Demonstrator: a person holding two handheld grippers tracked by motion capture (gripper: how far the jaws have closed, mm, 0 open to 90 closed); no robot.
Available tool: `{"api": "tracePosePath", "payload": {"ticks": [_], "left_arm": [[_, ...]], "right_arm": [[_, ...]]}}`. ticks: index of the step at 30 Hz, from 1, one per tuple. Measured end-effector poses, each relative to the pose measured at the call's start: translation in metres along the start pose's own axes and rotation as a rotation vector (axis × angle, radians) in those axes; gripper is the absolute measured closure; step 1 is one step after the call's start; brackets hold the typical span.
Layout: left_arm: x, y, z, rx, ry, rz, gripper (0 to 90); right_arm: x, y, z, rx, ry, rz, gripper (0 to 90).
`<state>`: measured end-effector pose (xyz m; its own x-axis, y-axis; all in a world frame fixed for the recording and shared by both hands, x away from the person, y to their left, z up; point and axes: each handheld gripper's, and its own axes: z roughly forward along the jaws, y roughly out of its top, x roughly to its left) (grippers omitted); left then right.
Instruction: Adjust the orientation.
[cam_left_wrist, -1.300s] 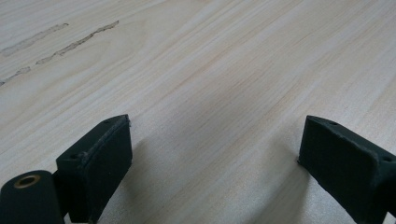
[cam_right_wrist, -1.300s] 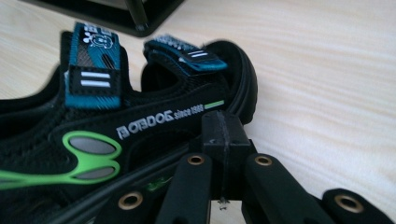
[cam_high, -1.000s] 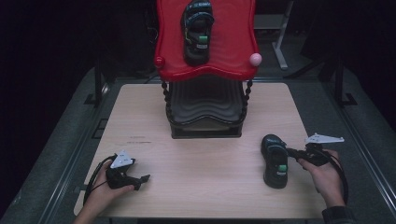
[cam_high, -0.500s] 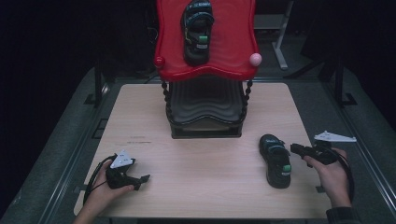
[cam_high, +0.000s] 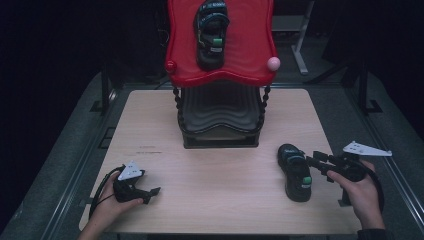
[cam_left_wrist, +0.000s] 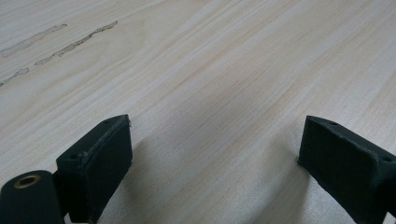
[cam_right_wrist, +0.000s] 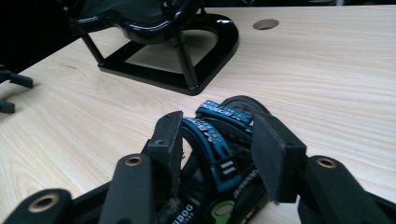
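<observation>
A black sandal with blue straps (cam_high: 295, 172) lies flat on the wooden table (cam_high: 220, 175) at the front right. My right gripper (cam_high: 316, 162) is just to its right, pointing at it. In the right gripper view its jaws (cam_right_wrist: 218, 128) stand apart on either side of the blue strap (cam_right_wrist: 210, 137) without pressing on it; they have just been opening. A second black sandal (cam_high: 211, 32) lies on the red tray (cam_high: 250, 60) on top of the black stand (cam_high: 220, 125). My left gripper (cam_high: 152, 194) rests at the front left, open over bare wood (cam_left_wrist: 212, 140).
The stand takes up the middle back of the table, with its black base (cam_right_wrist: 187, 70) well beyond the sandal. A round cable hole (cam_right_wrist: 265, 23) is in the tabletop farther off. A pink ball (cam_high: 273, 63) sits on the tray's right corner. Dark floor surrounds the table.
The right gripper's jaws have opened off the sandal and the hand has lifted and drawn back slightly. The sandal stays on the table. The left hand has not moved.
</observation>
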<state>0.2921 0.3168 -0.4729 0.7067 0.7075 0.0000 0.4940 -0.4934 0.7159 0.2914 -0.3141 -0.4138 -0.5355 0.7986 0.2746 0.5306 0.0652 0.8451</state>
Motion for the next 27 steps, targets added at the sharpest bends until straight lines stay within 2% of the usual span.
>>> {"api": "tracePosePath", "payload": {"ticks": [7,19,24,27], "left_arm": [[0.0,0.0,0.0,0.0,-0.001,0.0,8.9],[0.0,0.0,0.0,0.0,-0.001,0.001,9.0],[0.0,0.0,0.0,0.0,-0.001,0.0,9.0],[0.0,0.0,0.0,0.0,-0.001,0.0,8.9]], "right_arm": [[0.0,-0.004,0.013,0.029,0.02,-0.016,47.8],[-0.003,-0.013,0.028,0.066,0.045,-0.044,46.4],[-0.004,-0.012,0.034,0.072,0.044,-0.049,48.3],[-0.005,-0.012,0.037,0.075,0.058,-0.053,54.9]]}}
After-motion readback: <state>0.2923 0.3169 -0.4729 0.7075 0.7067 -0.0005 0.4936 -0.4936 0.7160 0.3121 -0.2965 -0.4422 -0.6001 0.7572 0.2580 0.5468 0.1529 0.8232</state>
